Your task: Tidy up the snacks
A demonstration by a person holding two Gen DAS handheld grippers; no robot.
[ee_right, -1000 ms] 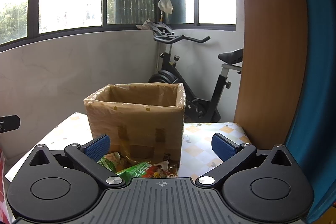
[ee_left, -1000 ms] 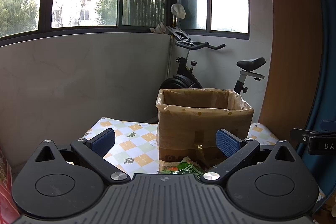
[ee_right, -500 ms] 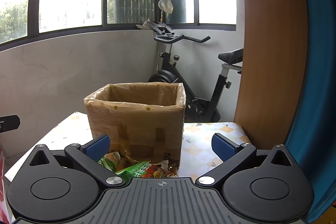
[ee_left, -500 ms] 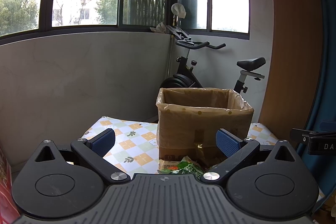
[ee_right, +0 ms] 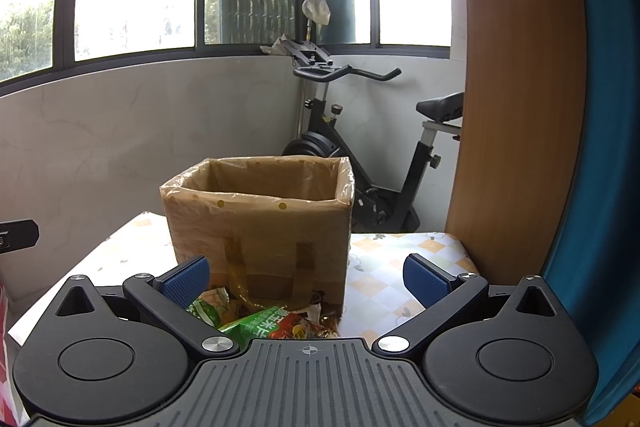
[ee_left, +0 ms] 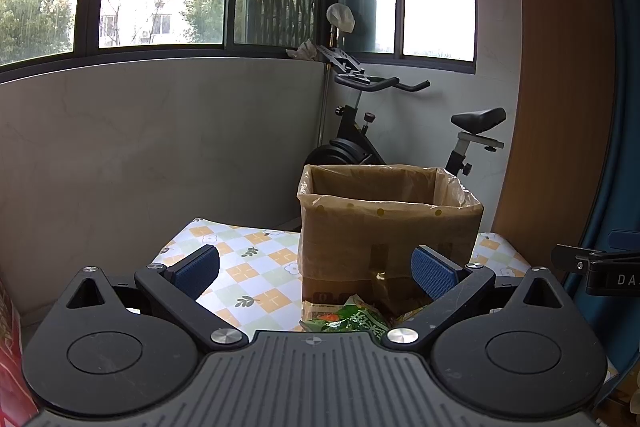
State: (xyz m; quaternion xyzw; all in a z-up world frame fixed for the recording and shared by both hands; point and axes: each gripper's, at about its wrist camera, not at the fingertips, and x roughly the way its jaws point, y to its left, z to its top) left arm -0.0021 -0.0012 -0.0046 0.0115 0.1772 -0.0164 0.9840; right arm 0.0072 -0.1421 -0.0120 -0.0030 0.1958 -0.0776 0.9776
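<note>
A cardboard box lined with a brown plastic bag (ee_left: 388, 227) (ee_right: 260, 227) stands open-topped on a table with a checked cloth (ee_left: 248, 263) (ee_right: 384, 279). Green and red snack packets (ee_left: 348, 319) (ee_right: 264, 323) lie on the cloth just in front of the box, partly hidden by the gripper bodies. My left gripper (ee_left: 316, 269) is open and empty, held above the table short of the box. My right gripper (ee_right: 306, 277) is likewise open and empty, with the packets below and between its fingers.
An exercise bike (ee_left: 360, 139) (ee_right: 360, 163) stands behind the table by the window wall. A wooden panel (ee_right: 516, 107) and blue curtain (ee_right: 600, 147) rise on the right. A red package edge (ee_left: 12, 367) shows at far left. The other gripper's tip (ee_left: 592, 267) shows at the right edge.
</note>
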